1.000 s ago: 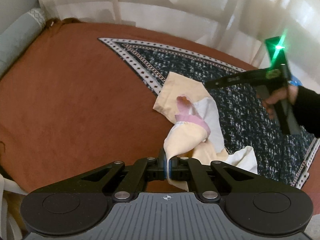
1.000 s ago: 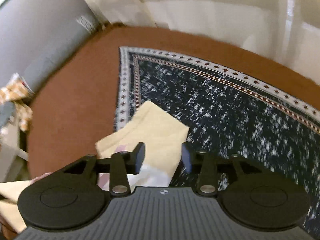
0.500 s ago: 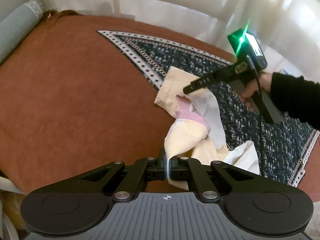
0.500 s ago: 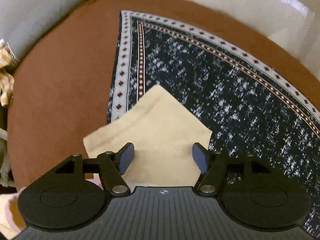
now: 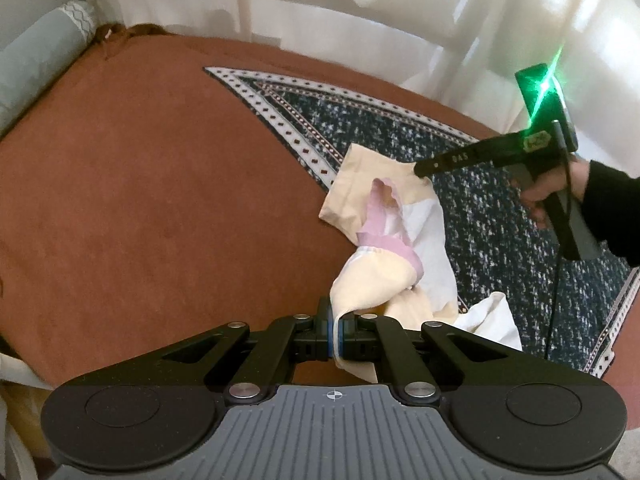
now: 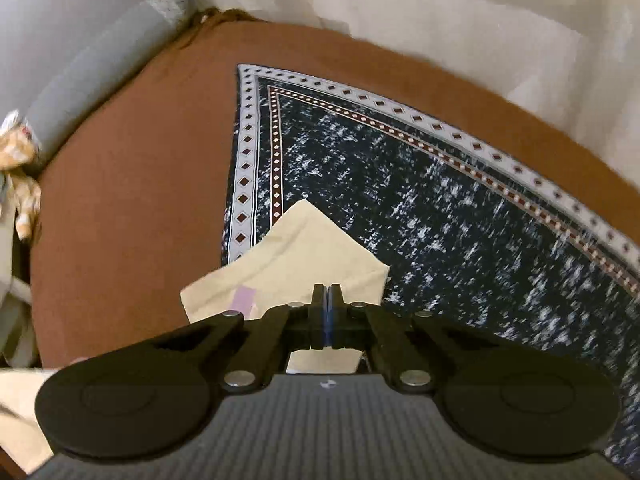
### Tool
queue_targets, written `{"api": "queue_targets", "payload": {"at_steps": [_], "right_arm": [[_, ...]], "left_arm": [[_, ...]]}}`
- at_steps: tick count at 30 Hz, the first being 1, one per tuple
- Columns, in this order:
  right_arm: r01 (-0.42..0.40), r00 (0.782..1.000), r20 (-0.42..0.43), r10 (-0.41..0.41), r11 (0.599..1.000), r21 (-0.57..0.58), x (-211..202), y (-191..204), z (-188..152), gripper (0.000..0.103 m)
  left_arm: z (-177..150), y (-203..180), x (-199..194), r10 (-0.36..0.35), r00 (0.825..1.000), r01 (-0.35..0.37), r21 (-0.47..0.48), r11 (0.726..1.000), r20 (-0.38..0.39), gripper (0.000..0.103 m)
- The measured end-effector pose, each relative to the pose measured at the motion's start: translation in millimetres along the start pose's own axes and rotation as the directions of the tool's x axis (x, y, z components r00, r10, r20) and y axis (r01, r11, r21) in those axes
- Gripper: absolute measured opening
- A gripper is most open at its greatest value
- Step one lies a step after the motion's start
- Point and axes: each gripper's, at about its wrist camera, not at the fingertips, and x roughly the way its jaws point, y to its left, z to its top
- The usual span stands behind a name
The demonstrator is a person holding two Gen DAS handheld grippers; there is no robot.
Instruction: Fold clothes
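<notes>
The left gripper (image 5: 335, 330) pinches a fold of the cream and pink garment (image 5: 384, 248). The garment lies crumpled on the dark patterned cloth (image 5: 500, 216), at about 3 o'clock on the brown bed cover (image 5: 160, 200). The right gripper (image 6: 328, 300) has just snapped closed; its jaws meet over the garment's far corner at 12 o'clock. Whether cloth is caught between them, I cannot tell.

Left gripper (image 5: 335, 334) body covering near end of cream garment (image 5: 376, 280) and bed edge below. Patterned dark blanket (image 6: 440, 216) running off right edge, its speckles smearing with motion blur in right wrist view. Person's black sleeve (image 5: 616, 216) being cut by right edge. Right gripper (image 6: 328, 312) hiding whether cloth is lying between its closed fingers (image 6: 318, 304).
</notes>
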Motion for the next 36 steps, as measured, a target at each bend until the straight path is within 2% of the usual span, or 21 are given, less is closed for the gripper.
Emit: {"api": "queue_targets", "payload": {"at_steps": [5,7,9,11,13,17,19,25,26,27,28,30,32,33,36], "right_arm": [[-0.008,1.0,-0.027,0.006,0.998,-0.066,2,7,-3,0.001],[-0.022,0.998,-0.067,0.017,0.998,-0.063,11,8,-4,0.004],[-0.01,0.998,-0.062,0.005,0.996,-0.084,14,14,-6,0.006],[-0.021,0.998,-0.062,0.016,0.996,-0.091,15,20,-7,0.032],[-0.038,0.998,-0.059,0.032,0.994,-0.101,16,28,-5,0.048],[-0.055,0.997,-0.058,0.046,0.984,-0.169,20,53,-1,0.054],[-0.052,0.996,-0.075,0.037,0.978,-0.203,26,64,0,0.054],[0.045,0.991,-0.106,-0.086,0.939,-0.341,40,76,-7,0.052],[0.059,0.989,-0.11,-0.102,0.938,-0.342,42,74,-7,0.052],[0.066,0.988,-0.11,-0.108,0.942,-0.329,42,72,-8,0.052],[0.073,0.987,-0.111,-0.113,0.946,-0.316,43,69,-8,0.048],[0.064,0.988,-0.115,-0.099,0.96,-0.274,43,63,-7,0.033],[0.054,0.988,-0.125,-0.087,0.968,-0.246,43,58,-7,0.011],[0.05,0.988,-0.129,-0.082,0.971,-0.234,43,56,-8,0.009],[0.032,0.994,-0.101,-0.051,0.982,-0.187,34,51,-8,0.009]], "left_arm": [[-3,3,1,0.006,1.0,-0.006,-0.014,1.0,-0.012,0.0],[-7,5,1,0.008,1.0,-0.008,-0.02,1.0,-0.021,0.0],[-9,7,2,0.006,1.0,-0.007,-0.032,0.999,-0.028,0.0],[-11,10,2,0.005,1.0,-0.006,-0.043,0.999,-0.03,0.0],[-12,12,2,0.006,1.0,-0.007,-0.051,0.999,-0.028,0.0],[-11,16,1,0.011,1.0,-0.012,-0.059,0.998,-0.021,0.0],[-11,17,-1,0.013,1.0,-0.014,-0.063,0.998,-0.016,0.0],[-12,22,0,0.01,1.0,-0.011,-0.076,0.997,-0.019,0.0],[-13,22,3,0.004,1.0,-0.006,-0.076,0.997,-0.026,0.003],[-15,23,8,-0.006,0.999,0.003,-0.075,0.997,-0.036,0.011],[-17,24,13,-0.012,0.999,0.009,-0.074,0.997,-0.046,0.024],[-23,26,28,0.0,0.998,-0.004,-0.059,0.998,-0.065,0.028],[-27,28,44,0.025,0.997,-0.027,-0.022,0.999,-0.071,0.043],[-29,31,52,0.038,0.996,-0.039,-0.01,0.999,-0.075,0.051],[-32,38,71,0.037,0.996,-0.039,-0.016,0.999,-0.081,0.054]]}}
